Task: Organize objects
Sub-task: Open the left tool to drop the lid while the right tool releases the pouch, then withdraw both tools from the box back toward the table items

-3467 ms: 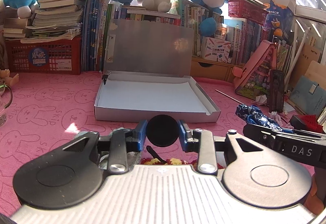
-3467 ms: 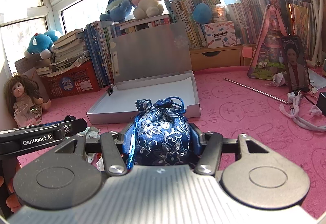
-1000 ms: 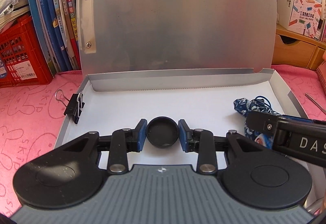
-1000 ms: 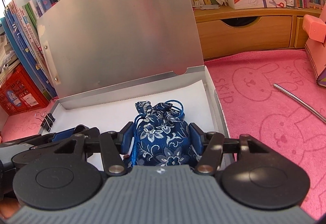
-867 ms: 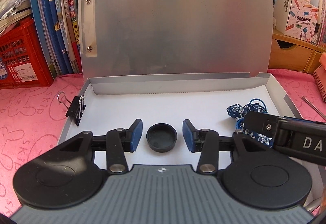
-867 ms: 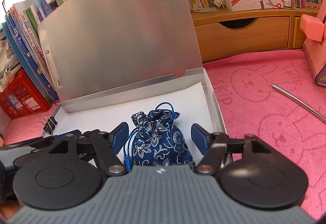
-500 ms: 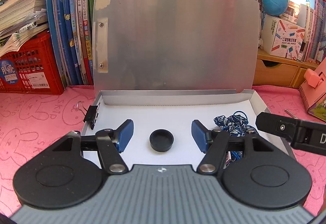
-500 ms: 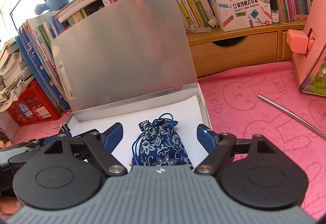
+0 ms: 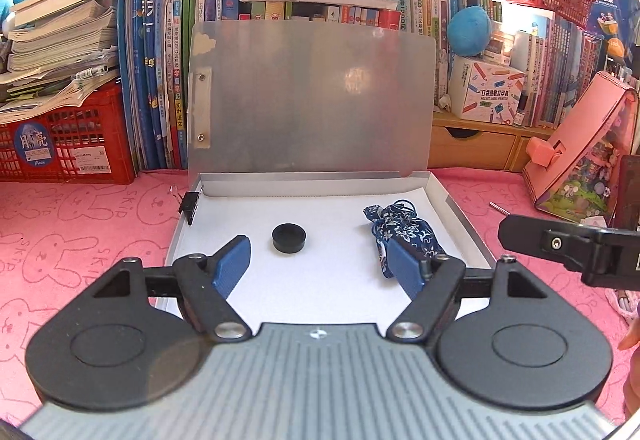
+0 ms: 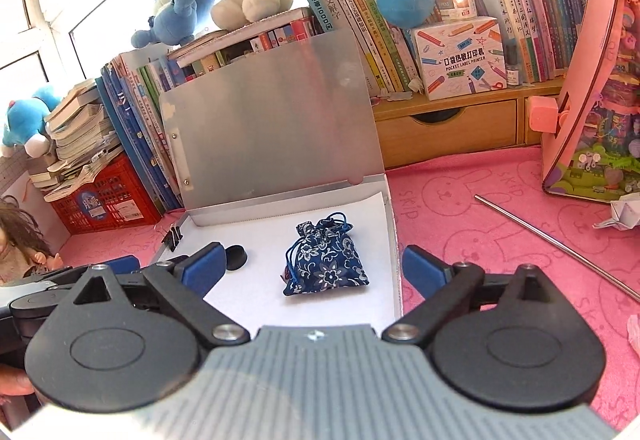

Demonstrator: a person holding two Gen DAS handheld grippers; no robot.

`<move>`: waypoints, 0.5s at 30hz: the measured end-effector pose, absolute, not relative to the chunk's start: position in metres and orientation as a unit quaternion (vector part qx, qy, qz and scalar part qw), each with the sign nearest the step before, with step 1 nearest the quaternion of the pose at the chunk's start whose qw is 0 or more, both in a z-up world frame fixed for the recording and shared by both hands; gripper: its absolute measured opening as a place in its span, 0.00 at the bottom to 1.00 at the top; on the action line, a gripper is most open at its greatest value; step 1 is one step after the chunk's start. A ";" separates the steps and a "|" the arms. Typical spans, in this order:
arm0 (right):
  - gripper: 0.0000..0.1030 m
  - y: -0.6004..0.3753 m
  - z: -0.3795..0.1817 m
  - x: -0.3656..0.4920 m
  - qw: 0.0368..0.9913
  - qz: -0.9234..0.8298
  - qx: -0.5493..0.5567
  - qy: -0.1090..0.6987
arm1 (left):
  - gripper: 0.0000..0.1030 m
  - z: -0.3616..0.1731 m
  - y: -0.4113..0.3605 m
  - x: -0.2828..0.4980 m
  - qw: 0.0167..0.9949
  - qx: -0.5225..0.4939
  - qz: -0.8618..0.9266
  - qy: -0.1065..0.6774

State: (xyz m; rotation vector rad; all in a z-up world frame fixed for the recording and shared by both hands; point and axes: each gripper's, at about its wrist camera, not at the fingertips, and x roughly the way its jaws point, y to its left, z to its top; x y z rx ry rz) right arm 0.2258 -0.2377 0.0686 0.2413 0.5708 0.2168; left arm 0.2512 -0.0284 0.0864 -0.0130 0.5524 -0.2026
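The open silver box [image 9: 460,216] lies on the pink bunny-print cloth with its lid standing upright against the row of books, and on its white floor rest the round black cap [image 9: 289,237] near the middle and the blue floral drawstring pouch [image 10: 325,261] toward the box's right wall. The left gripper [image 9: 320,266] has just been opening its jaws, which stand apart and empty short of the cap. The right gripper [image 10: 310,270] has likewise just spread wide, pads clear of the pouch lying ahead between them.
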 end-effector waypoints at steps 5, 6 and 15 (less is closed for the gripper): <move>0.99 -0.238 0.073 0.193 0.953 0.111 0.095 0.267 | 0.79 0.089 -0.026 0.215 0.958 0.001 -0.118 0.263; 0.99 -0.238 0.073 0.187 0.953 0.111 0.093 0.266 | 0.79 0.089 -0.026 0.209 0.957 -0.002 -0.122 0.262; 1.00 -0.241 0.068 0.143 0.956 0.113 0.083 0.259 | 0.80 0.086 -0.020 0.150 0.959 -0.001 -0.145 0.244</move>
